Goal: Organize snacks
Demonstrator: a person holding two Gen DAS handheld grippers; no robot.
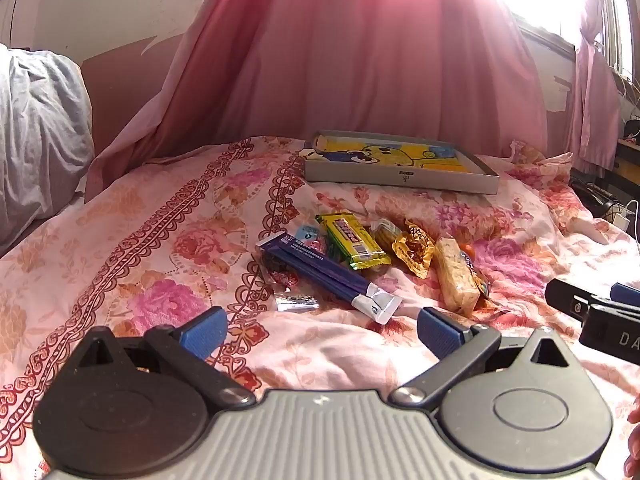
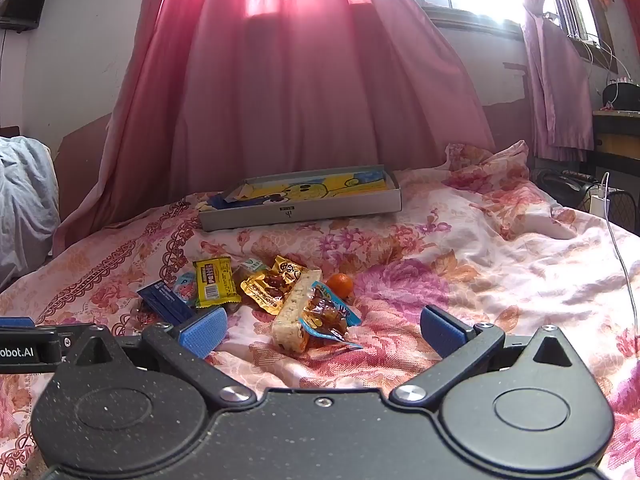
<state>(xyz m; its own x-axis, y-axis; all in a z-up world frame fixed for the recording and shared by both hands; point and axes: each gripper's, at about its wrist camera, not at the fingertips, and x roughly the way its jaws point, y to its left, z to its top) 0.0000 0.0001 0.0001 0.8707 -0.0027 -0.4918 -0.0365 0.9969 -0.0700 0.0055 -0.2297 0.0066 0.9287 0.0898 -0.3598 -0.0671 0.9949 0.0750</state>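
Several snacks lie in a cluster on the floral bedspread: a long dark blue stick pack (image 1: 324, 274) (image 2: 166, 304), a yellow-green bar (image 1: 352, 242) (image 2: 214, 282), a golden packet (image 1: 414, 248) (image 2: 272, 282), a pale rice bar (image 1: 456, 276) (image 2: 296, 312), a blue-edged packet (image 2: 328, 316) and a small orange (image 2: 340, 283). Behind them sits a shallow grey box (image 1: 400, 180) (image 2: 300, 214) with a yellow cartoon lining. My left gripper (image 1: 320, 330) is open just short of the stick pack. My right gripper (image 2: 322, 330) is open, with the rice bar just ahead between its fingers.
Pink curtains (image 1: 340, 60) hang behind the bed under a bright window. A grey pillow (image 1: 36, 128) lies at the left. A white cable (image 2: 624, 264) and a dark desk (image 2: 616, 136) are at the right. The other gripper (image 1: 600, 316) shows at the right edge of the left wrist view.
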